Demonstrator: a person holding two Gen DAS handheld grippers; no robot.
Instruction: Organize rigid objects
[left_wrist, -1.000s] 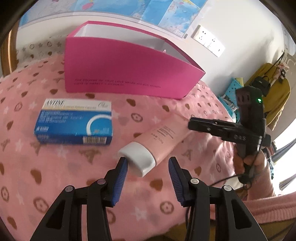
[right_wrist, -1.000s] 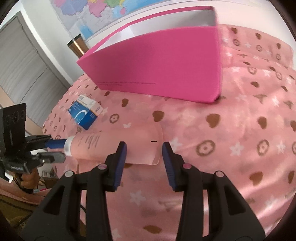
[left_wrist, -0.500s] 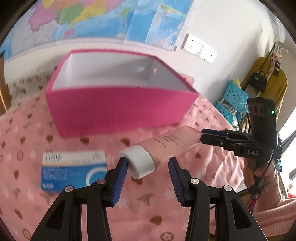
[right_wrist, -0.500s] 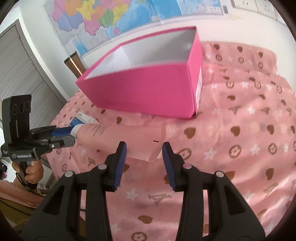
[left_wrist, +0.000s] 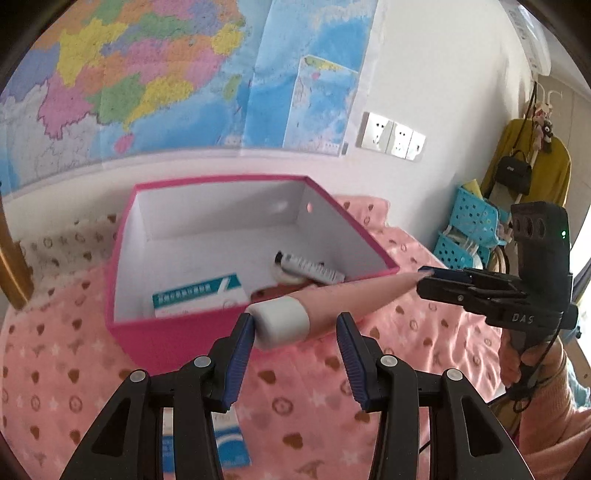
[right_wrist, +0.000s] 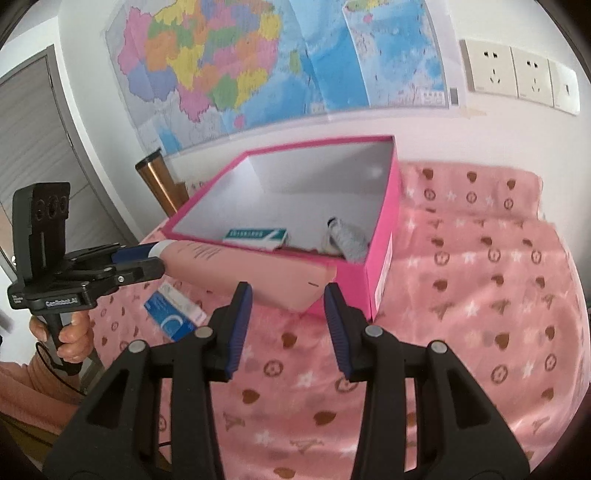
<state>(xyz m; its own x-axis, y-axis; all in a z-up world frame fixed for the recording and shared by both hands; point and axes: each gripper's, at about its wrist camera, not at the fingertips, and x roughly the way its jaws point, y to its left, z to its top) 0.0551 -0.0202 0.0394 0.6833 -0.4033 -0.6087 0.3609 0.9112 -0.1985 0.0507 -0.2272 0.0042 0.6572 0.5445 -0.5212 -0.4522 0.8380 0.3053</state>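
Observation:
A pink tube with a white cap (left_wrist: 332, 299) hangs in the air in front of the pink box (left_wrist: 147, 332). My left gripper (left_wrist: 295, 332) holds its cap end; the cap touches the left pad only. My right gripper (right_wrist: 287, 295) holds the tube's flat crimped end (right_wrist: 258, 273). The tube is level with the near rim of the pink box (right_wrist: 384, 236). Inside the box lie a green-and-white carton (left_wrist: 199, 293), a small white tube (left_wrist: 310, 267) and a grey object (right_wrist: 347, 240). A blue carton (right_wrist: 173, 314) lies on the pink cloth below.
The pink patterned cloth (right_wrist: 480, 295) covers the surface. A copper-coloured cylinder (right_wrist: 159, 181) stands left of the box. A map and wall sockets (right_wrist: 517, 77) are on the wall behind. Blue baskets (left_wrist: 469, 229) stand at the right.
Both grippers have lifted the pink tube from the cloth up to the level of the box's rim. The inside of the box has come into view.

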